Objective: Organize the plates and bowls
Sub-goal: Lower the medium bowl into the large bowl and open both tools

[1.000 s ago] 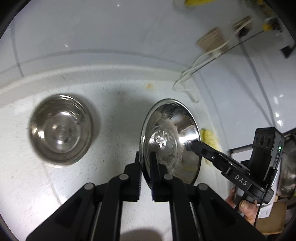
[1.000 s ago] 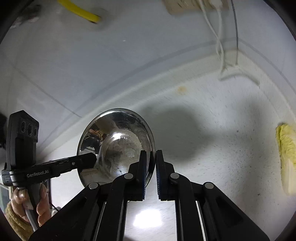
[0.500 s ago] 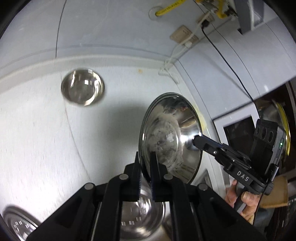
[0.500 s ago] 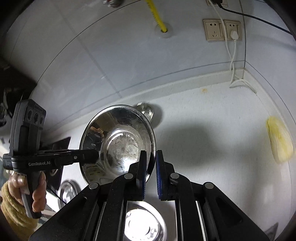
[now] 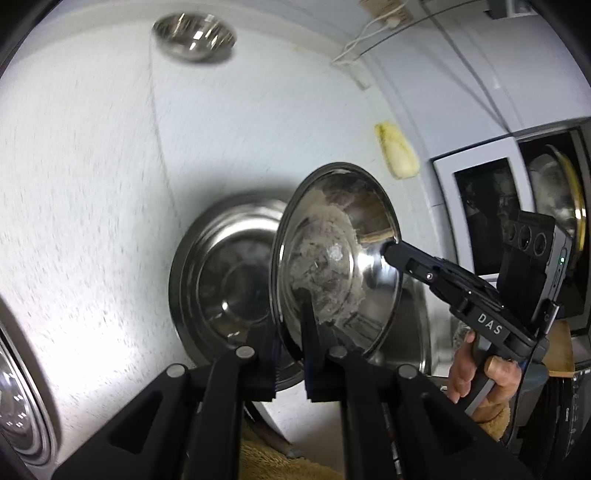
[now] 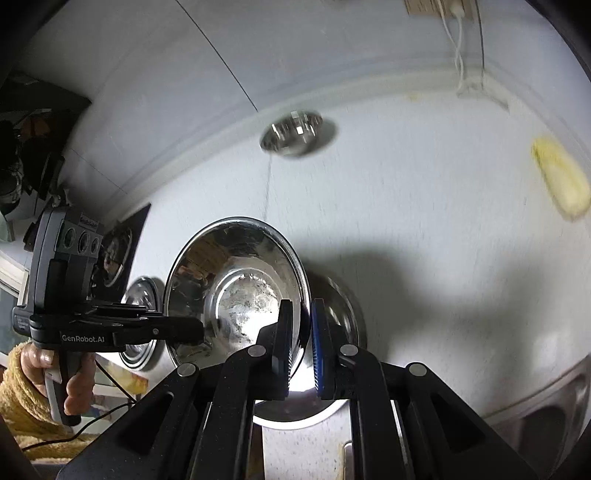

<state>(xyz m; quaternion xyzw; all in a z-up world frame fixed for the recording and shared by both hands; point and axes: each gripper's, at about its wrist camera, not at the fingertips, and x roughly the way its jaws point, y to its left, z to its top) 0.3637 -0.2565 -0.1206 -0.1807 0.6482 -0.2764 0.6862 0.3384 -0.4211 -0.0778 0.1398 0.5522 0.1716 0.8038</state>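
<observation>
Both the left gripper and right gripper pinch the rim of a tilted shiny steel bowl, above a larger steel bowl on the white speckled bench; a small steel bowl sits at twelve o'clock.

Far small bowl motion-blurred. Big bowl on counter half hidden behind held bowl. Left-edge dish cropped.

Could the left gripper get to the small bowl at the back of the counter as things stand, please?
Probably not yet: the left gripper is clamped on the rim of the held plate, as is the right gripper. The counter up to the small bowl looks bare.
</observation>
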